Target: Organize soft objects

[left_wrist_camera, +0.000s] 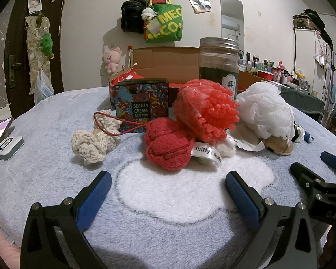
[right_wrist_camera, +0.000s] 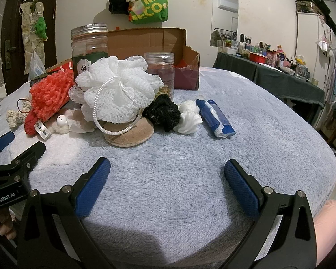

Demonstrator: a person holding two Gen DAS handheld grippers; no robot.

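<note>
Soft things lie in a heap on a fleece blanket (left_wrist_camera: 168,224). In the left wrist view: a cream crochet piece (left_wrist_camera: 94,139), a red fuzzy plush (left_wrist_camera: 168,148), a coral chenille ball (left_wrist_camera: 203,109), a white mesh bath pouf (left_wrist_camera: 262,109). In the right wrist view the pouf (right_wrist_camera: 116,92) sits on a tan plush pad (right_wrist_camera: 130,134), beside a black scrunchie (right_wrist_camera: 163,112), a white swirl piece (right_wrist_camera: 188,118) and a blue packet (right_wrist_camera: 215,118). My left gripper (left_wrist_camera: 168,188) is open and empty before the red plush. My right gripper (right_wrist_camera: 168,172) is open and empty before the pad.
Behind the heap stand a Beauty Cream tin (left_wrist_camera: 141,103), a glass jar with a metal lid (left_wrist_camera: 219,62), a plastic jar (right_wrist_camera: 161,71) and an open cardboard box (right_wrist_camera: 150,42). A phone and a white puck (left_wrist_camera: 7,145) lie at the left. A cluttered table (right_wrist_camera: 280,71) is at the far right.
</note>
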